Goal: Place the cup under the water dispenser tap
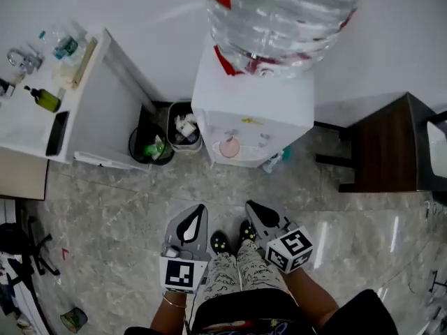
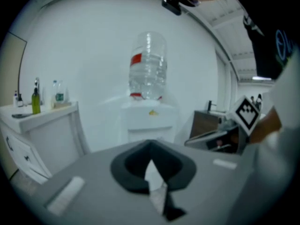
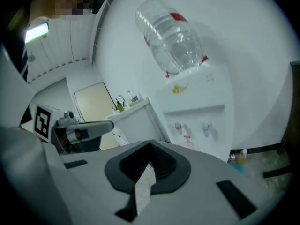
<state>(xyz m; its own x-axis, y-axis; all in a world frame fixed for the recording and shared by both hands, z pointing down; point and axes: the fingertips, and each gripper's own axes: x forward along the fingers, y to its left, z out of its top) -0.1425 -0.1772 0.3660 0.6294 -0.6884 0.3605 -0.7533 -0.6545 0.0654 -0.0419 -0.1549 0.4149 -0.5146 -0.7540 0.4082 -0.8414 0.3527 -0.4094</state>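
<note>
left gripper [image 1: 200, 212]: we hold it with its jaws pressed together and nothing between them, the tip aimed at the dispenser.
right gripper [image 1: 253, 208]: its jaws are likewise closed tip to tip and empty. It sits just beside the left one without touching it.
cup [image 1: 229, 147]: the pinkish cup stands in the recess of the water dispenser [image 1: 255, 107], below the taps [image 3: 179, 125] and well apart from both grippers.
open floor [image 1: 112, 215]: a band of marbled tile lies between our shoes [image 1: 220, 241] and the dispenser's base, as wide as the unit and wider to the left.
left edge: the side panel of the white counter [image 1: 105, 117] stands near the dispenser. A black bin [image 1: 147, 147] and a light bin [image 1: 185, 128] fill the gap, and we cannot tell whether the light one touches the dispenser.
right edge: the dark table [image 1: 387, 142] has a corner near the dispenser, with a narrow strip of tile between them. A small spray bottle [image 1: 274, 161] sits at the dispenser's right foot.
overhead: the water bottle [image 1: 279, 19] looms over the unit in the head view and hides its top.
</note>
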